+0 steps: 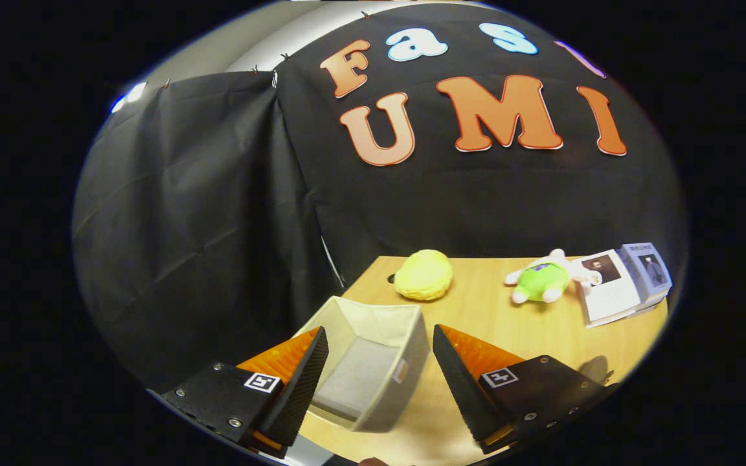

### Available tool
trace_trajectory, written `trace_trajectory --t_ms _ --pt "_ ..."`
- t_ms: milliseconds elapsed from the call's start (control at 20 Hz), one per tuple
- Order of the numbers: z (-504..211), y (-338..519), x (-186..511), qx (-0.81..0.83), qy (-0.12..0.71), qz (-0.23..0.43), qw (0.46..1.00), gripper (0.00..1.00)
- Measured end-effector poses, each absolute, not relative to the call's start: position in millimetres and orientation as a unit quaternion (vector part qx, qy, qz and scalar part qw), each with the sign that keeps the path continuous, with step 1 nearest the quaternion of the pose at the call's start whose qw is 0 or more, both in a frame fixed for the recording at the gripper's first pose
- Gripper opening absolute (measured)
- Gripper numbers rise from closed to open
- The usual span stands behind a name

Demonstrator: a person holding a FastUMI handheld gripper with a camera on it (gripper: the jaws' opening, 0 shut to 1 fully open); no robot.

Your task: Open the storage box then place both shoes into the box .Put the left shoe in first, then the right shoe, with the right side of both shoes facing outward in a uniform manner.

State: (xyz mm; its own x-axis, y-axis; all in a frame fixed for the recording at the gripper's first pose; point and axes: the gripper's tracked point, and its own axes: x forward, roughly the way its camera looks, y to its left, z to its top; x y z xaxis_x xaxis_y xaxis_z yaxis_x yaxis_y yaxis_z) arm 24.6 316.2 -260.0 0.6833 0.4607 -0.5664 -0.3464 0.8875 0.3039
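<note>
A grey fabric storage box (405,362) sits open-topped on the wooden table (489,323), its inside empty with a flat grey bottom. My gripper (379,372) hovers above it, open, with the box seen between and just ahead of the two fingers. The left finger (302,382) is over the box's left wall, the right finger (460,382) is just past its right wall. Nothing is held between them.
Beyond the box lie a yellow soft round thing (423,275), a green and white plush toy (544,279) and an open booklet (622,281) at the far right. Black cloth walls close the back and left side. The table's left edge runs beside the box.
</note>
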Motion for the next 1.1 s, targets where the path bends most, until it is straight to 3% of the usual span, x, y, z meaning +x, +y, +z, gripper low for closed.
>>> trace_trajectory --t_ms 600,800,1100 --pt "-377 185 -22 -0.020 0.411 0.147 0.899 0.96" --pt "-422 170 -40 -0.010 0.454 0.140 0.880 0.91" --pt "-463 128 -29 -0.063 0.449 0.081 0.887 0.82"
